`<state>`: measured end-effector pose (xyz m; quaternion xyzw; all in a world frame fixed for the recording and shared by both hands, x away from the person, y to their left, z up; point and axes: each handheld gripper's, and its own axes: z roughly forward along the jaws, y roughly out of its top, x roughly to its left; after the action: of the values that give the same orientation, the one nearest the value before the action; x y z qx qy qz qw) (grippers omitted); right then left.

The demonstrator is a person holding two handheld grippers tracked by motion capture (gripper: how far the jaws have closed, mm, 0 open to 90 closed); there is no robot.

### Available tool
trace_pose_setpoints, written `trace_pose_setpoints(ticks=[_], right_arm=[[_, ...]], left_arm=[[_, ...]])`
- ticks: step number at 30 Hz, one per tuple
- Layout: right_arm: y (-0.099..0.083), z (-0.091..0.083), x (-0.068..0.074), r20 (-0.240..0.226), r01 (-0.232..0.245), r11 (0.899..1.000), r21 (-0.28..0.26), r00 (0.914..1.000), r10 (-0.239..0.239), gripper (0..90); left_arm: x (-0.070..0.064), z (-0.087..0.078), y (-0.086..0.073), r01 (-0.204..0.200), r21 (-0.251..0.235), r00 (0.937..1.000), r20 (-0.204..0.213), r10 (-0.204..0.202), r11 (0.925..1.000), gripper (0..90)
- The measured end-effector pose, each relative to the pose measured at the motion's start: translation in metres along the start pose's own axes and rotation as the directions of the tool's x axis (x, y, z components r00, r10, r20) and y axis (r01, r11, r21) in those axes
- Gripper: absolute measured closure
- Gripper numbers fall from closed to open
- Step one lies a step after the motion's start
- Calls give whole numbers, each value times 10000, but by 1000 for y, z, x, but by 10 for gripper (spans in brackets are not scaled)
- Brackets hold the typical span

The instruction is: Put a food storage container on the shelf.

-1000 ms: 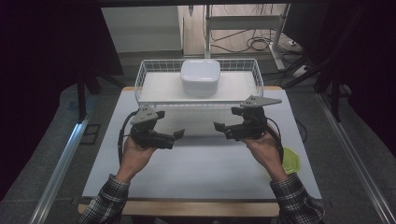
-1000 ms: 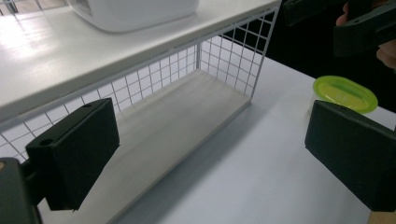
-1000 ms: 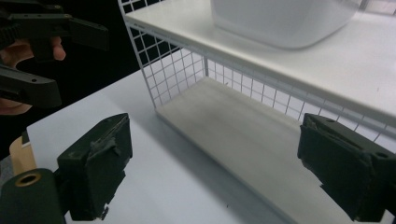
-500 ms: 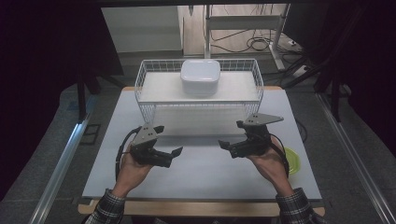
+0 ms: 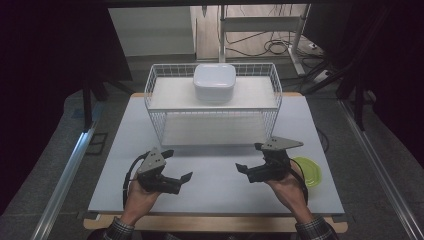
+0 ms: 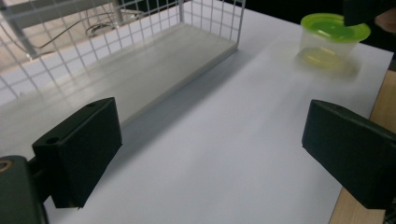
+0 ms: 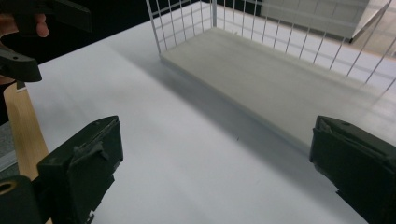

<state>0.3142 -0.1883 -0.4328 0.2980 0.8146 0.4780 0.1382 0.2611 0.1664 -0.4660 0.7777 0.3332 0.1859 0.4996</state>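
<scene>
Counting what lies before us, we find one white wire shelf rack (image 5: 214, 107) with two pale boards, one white rounded-square lidded box (image 5: 215, 82) on its upper board, one clear plastic tub with a lime-green lid (image 5: 307, 171), and two hand-held tongs on one white table (image 5: 215, 190).

We hold the left gripper (image 5: 186, 177) low over the bare tabletop, its jaws spread wide with nothing between them and touching nothing; in the left gripper view (image 6: 210, 154) white table surface shows in the gap. The right gripper (image 5: 240, 167) is likewise wide open and empty, hovering over the table, and its own view (image 7: 210, 168) shows plain table between the jaws. The two sets of tongs point toward each other and stand well apart.

The green-lidded tub stands just beside the right gripper, on its outer side, next to our right hand (image 5: 287, 187); in the left gripper view it sits far ahead (image 6: 334, 39). The rack stands beyond both tongs, its lower board (image 7: 280, 79) near the right gripper's jaws, and the white box sits above and beyond them both.
</scene>
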Motion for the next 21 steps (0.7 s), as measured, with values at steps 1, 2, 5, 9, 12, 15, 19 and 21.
trace_pose_setpoints(ticks=[1,2,5,9,12,15,19,21], right_arm=[[-3,0,0,58,-70,10000,42,10000,70,34],[-6,0,1,111,-157,9999,61,9998,156,35],[-15,2,4,238,-232,9996,187,9995,228,34],[-24,6,8,374,-111,9996,259,9992,101,17],[-30,7,12,359,-85,9996,269,9993,76,15],[-37,7,14,333,-66,9994,344,9994,54,14],[-47,8,13,386,-137,9981,600,9992,114,15],[-50,9,12,419,-141,9974,710,9991,111,15]], left_arm=[[1,0,-4,180,-25,9998,46,-180,9998,46],[2,-1,-8,314,2,9995,77,-314,9995,47],[3,-2,-18,670,80,9976,170,-672,9977,43],[1,-3,-28,598,318,9981,-159,-593,9977,40],[-2,-5,-34,492,445,9982,-364,-476,9978,40],[-5,-7,-40,357,535,9981,-521,-329,9979,39],[-7,-10,-46,342,614,9978,-579,-306,9975,40],[-7,-10,-47,330,633,9977,-615,-291,9974,39]])
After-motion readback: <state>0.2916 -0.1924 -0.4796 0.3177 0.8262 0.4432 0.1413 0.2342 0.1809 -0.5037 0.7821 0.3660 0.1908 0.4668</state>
